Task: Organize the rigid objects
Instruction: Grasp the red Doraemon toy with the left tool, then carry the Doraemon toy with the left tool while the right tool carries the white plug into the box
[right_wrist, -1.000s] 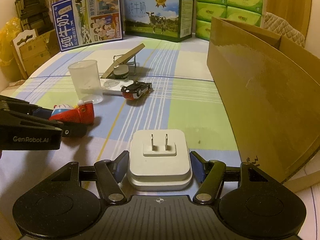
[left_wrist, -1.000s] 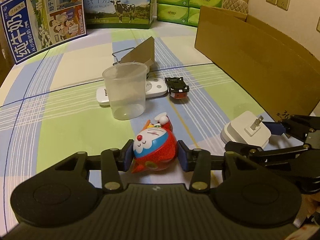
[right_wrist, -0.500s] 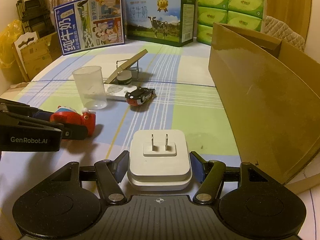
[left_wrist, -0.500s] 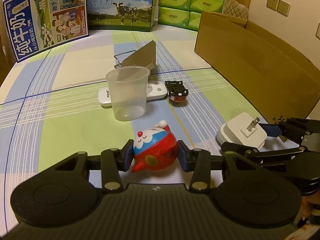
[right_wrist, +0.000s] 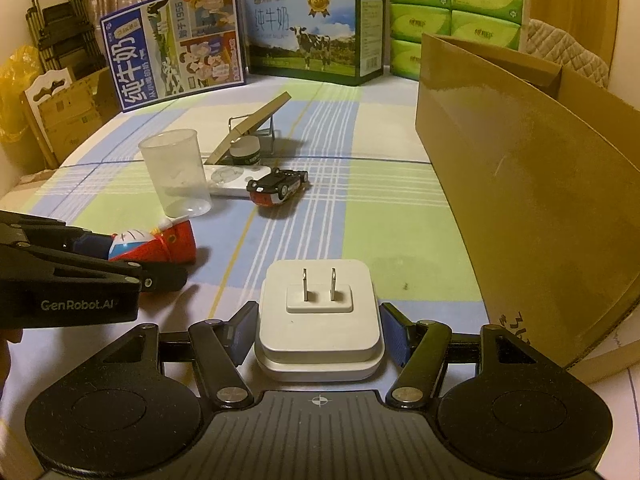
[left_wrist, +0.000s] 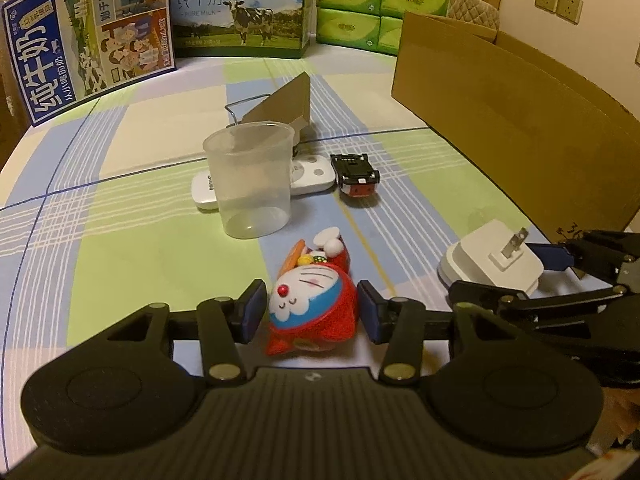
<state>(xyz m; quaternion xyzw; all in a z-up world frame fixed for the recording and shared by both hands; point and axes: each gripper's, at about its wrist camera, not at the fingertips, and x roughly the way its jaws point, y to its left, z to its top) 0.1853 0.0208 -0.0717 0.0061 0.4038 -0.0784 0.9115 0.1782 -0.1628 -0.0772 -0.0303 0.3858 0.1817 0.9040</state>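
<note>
A red and white Doraemon toy (left_wrist: 312,304) lies on its side between the pads of my left gripper (left_wrist: 311,312), which is shut on it; it also shows in the right wrist view (right_wrist: 156,245). My right gripper (right_wrist: 319,334) is shut on a white plug adapter (right_wrist: 319,320) with its two prongs pointing up; the adapter also shows in the left wrist view (left_wrist: 494,260). A clear plastic cup (left_wrist: 250,178), a white remote (left_wrist: 308,174) and an overturned toy car (left_wrist: 356,176) stand farther out on the checked cloth.
An open cardboard box (right_wrist: 520,184) stands along the right. A small wire stand with a cardboard sheet (right_wrist: 256,124) shelters a small jar (right_wrist: 246,152). Milk cartons (right_wrist: 312,28) and green tissue packs (right_wrist: 456,12) line the back edge.
The Doraemon toy has turned in my left gripper so its face now points toward the camera. The right gripper with the adapter has drawn back and risen slightly.
</note>
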